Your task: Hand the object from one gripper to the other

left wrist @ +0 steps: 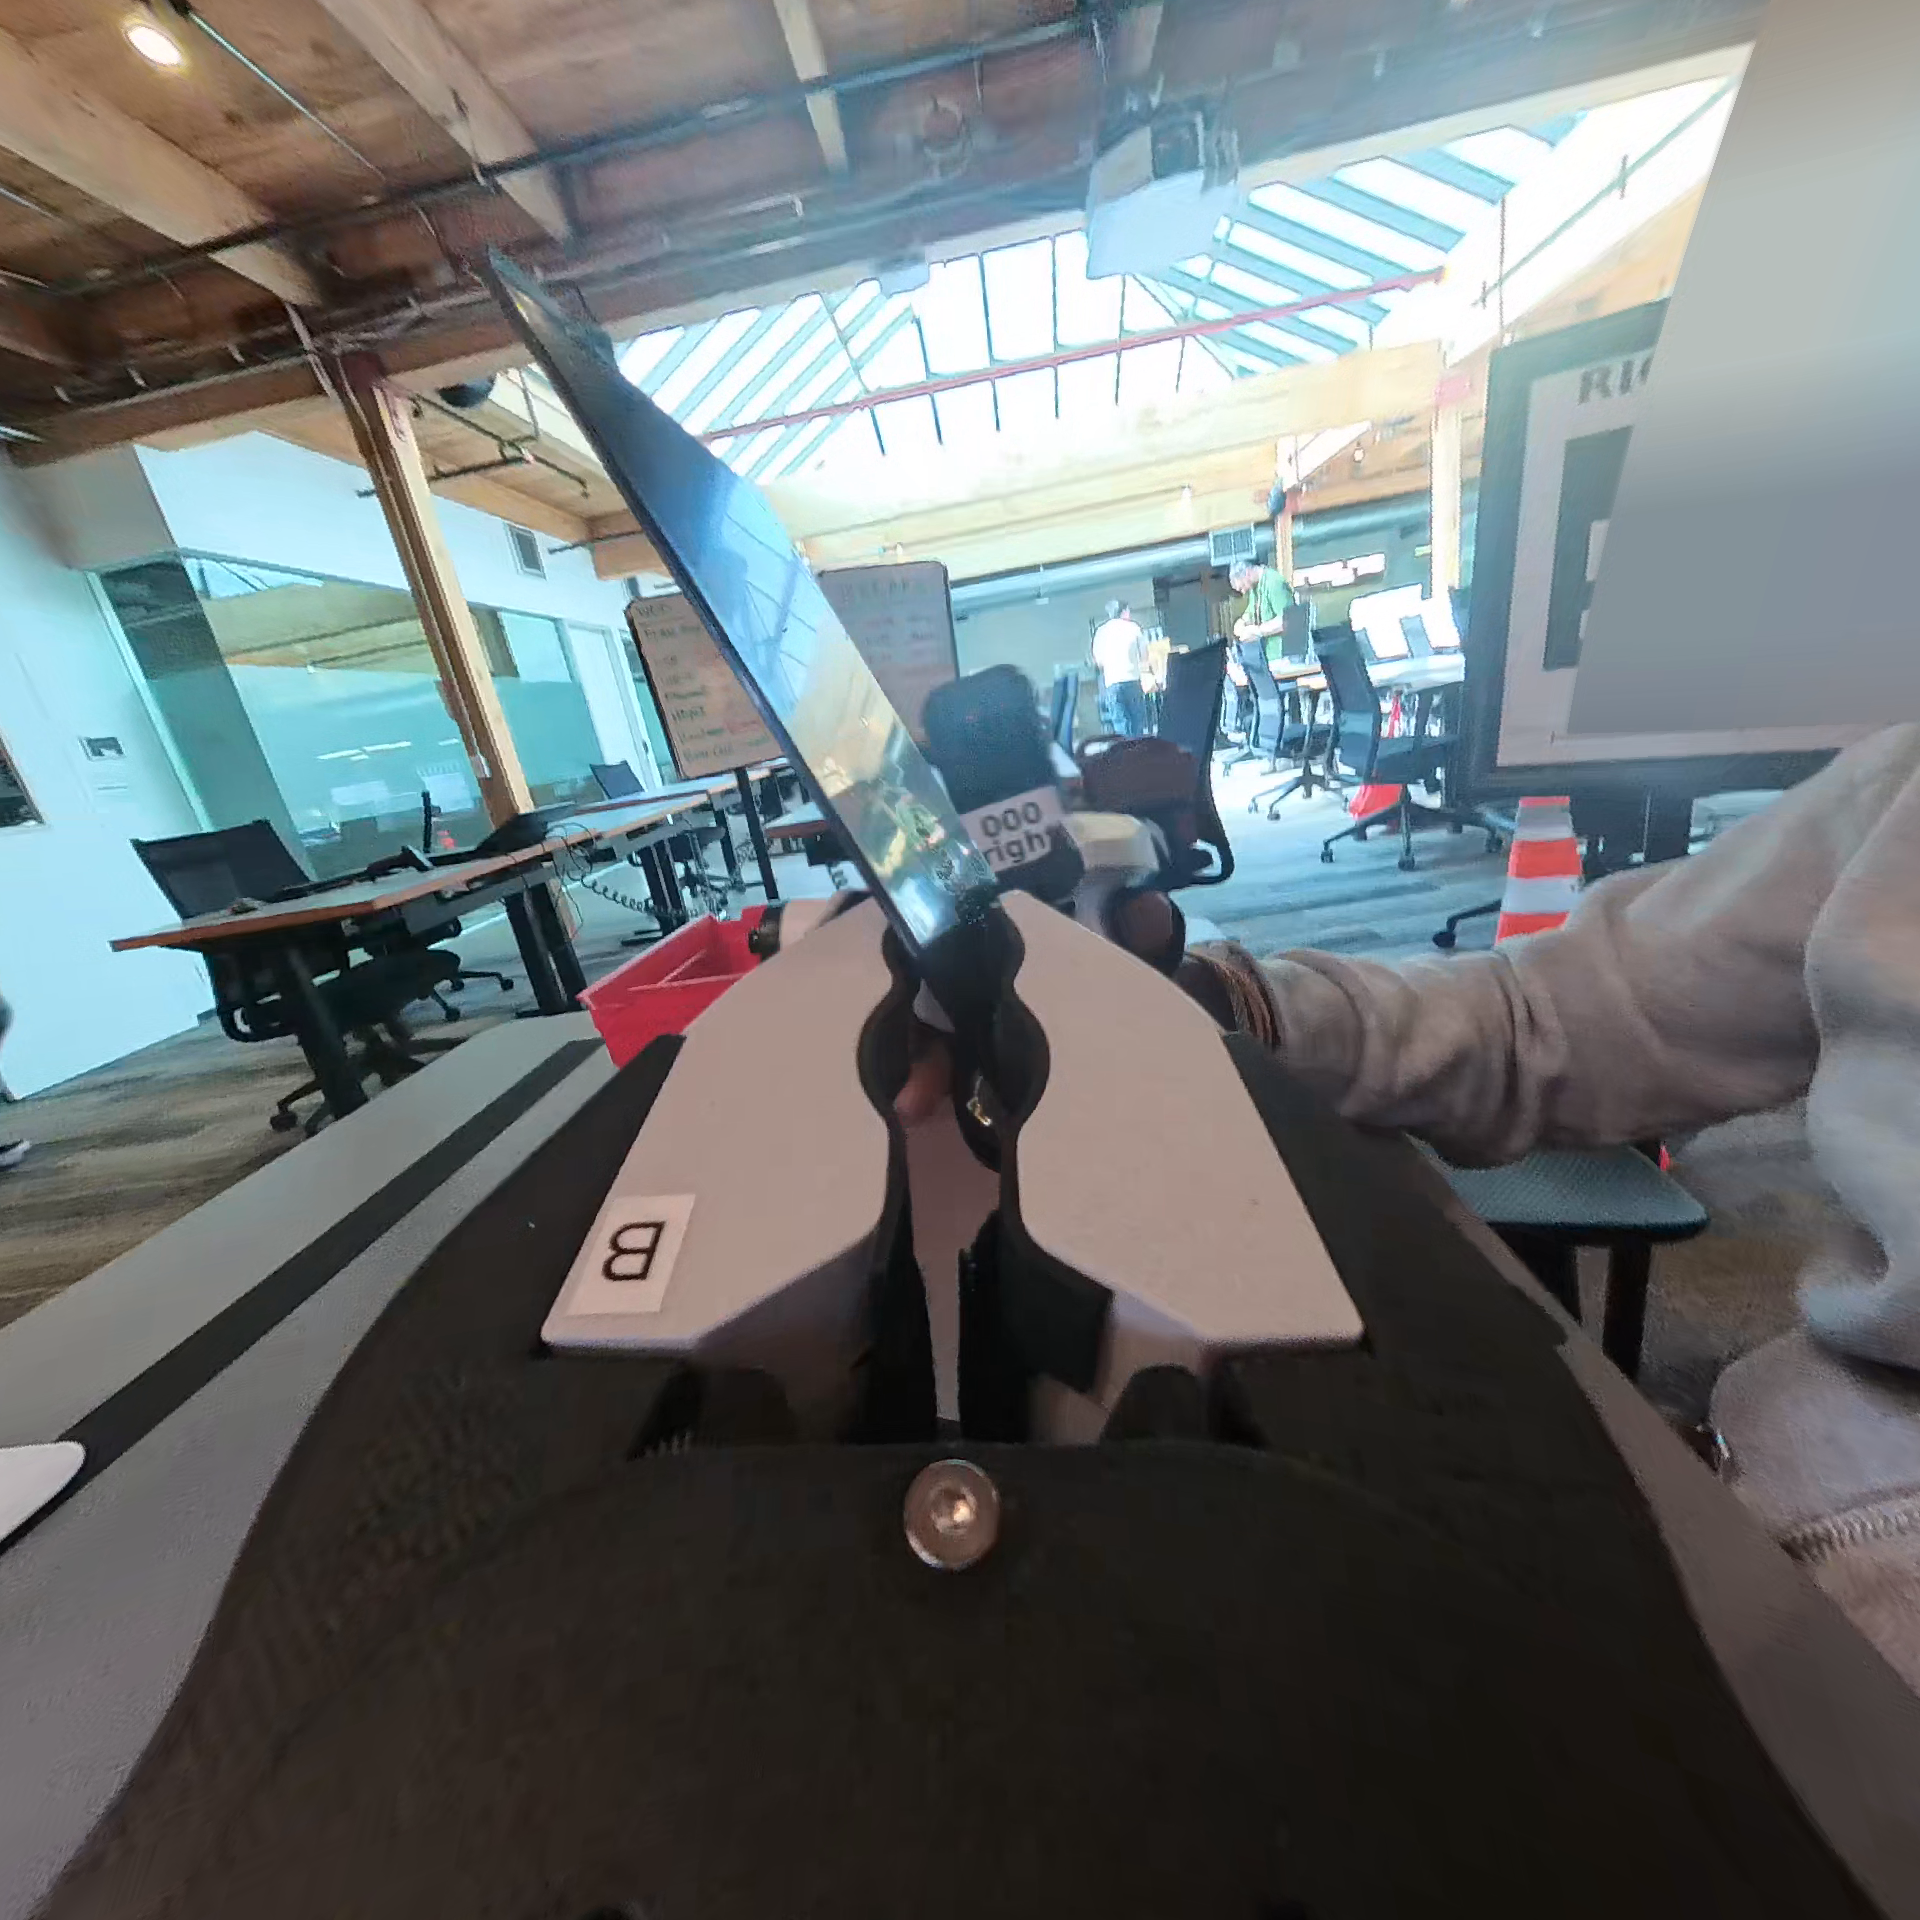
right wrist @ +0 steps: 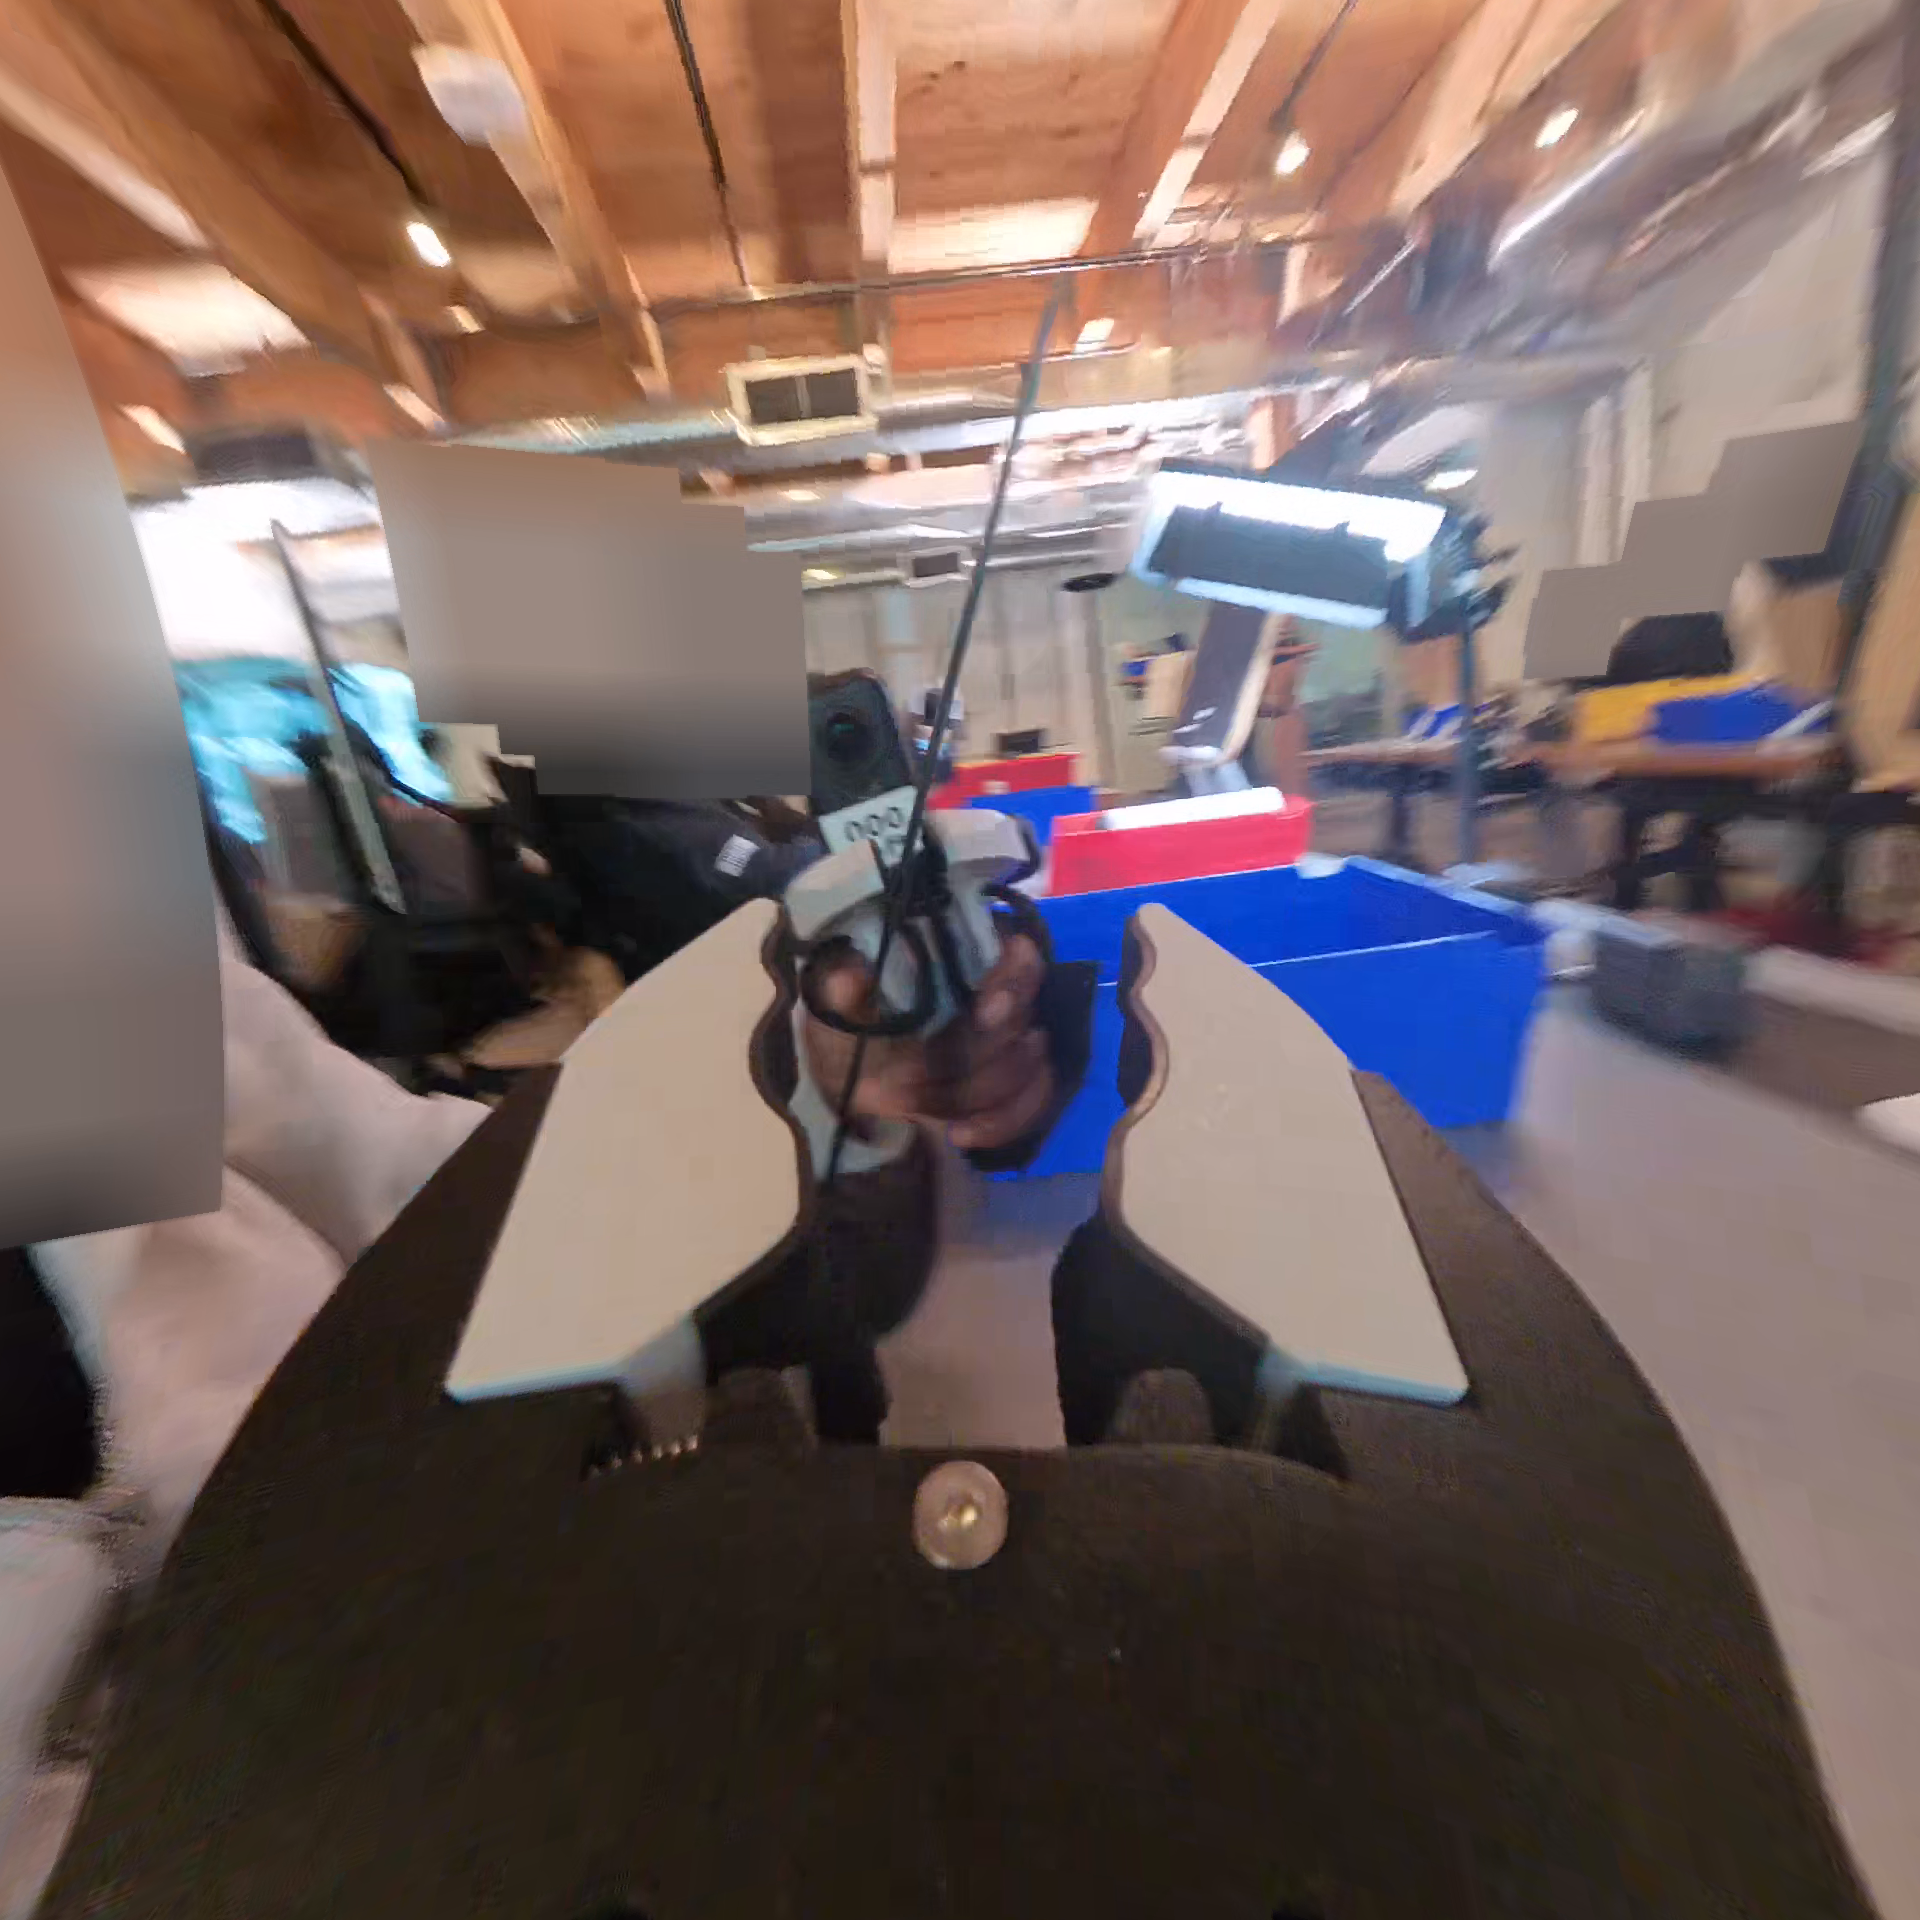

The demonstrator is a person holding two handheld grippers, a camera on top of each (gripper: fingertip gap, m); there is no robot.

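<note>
Panel (left wrist: pixel 769 613): thin, dark, glossy, tilted up-left | left gripper (left wrist: pixel 951 956): fingers clamped on panel's lower edge | right gripper (right wrist: pixel 951 966): fingers spread apart, panel edge-on (right wrist: pixel 966 623) just beyond them | red bin (left wrist: pixel 675 977): behind left gripper

You are facing a blue bin (right wrist: pixel 1351 997), a red bin (right wrist: pixel 1174 847) sitting behind it, an orange traffic cone (left wrist: pixel 1543 868), desks (left wrist: pixel 343 904), whiteboards (left wrist: pixel 696 686) standing beyond.

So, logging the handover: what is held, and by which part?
The left hand-held gripper pinches a thin dark glossy panel by its lower corner; the right hand-held gripper holds nothing.
</note>
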